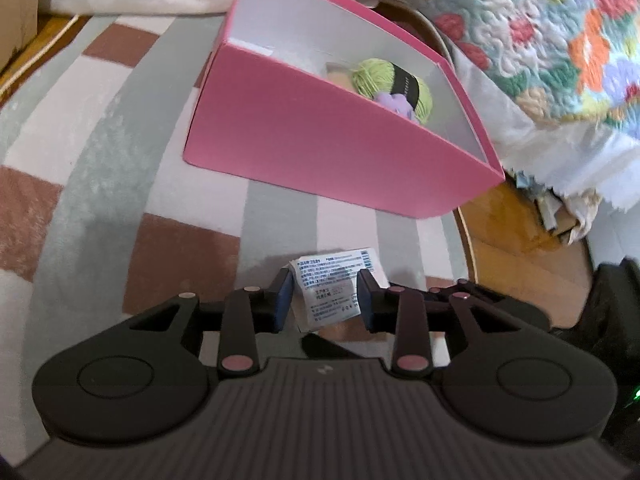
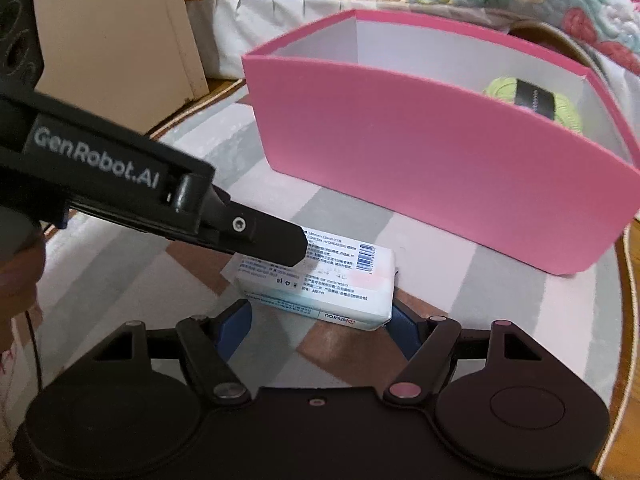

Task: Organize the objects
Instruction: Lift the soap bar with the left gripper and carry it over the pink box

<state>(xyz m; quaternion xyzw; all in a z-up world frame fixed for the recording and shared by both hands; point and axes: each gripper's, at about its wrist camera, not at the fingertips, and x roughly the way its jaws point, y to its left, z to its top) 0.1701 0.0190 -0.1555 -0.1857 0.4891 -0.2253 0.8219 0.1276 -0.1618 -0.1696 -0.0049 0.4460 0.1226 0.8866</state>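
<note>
While the white tissue pack (image 2: 320,284) is sitting between both claws just in front of the pink box (image 2: 440,184), the likeliest trouble is coming from a divided hold: the left gripper (image 1: 324,300) is pinching only the thin crimped flap at the pack's end, its jaws standing narrow with the printed film between them, though whether the pads are truly pressing on it I cannot tell, and that slippery flap may well be sliding free if the pack is being lifted by it. The right gripper (image 2: 320,320) is standing wide, its blue pads flanking the pack's two ends; the right one looks to be touching, the left one shows a small gap, so it is not gripping yet. The pack may then be dropping onto the striped rug (image 1: 100,160) short of the box, where green yarn (image 1: 390,82) is already lying inside.
</note>
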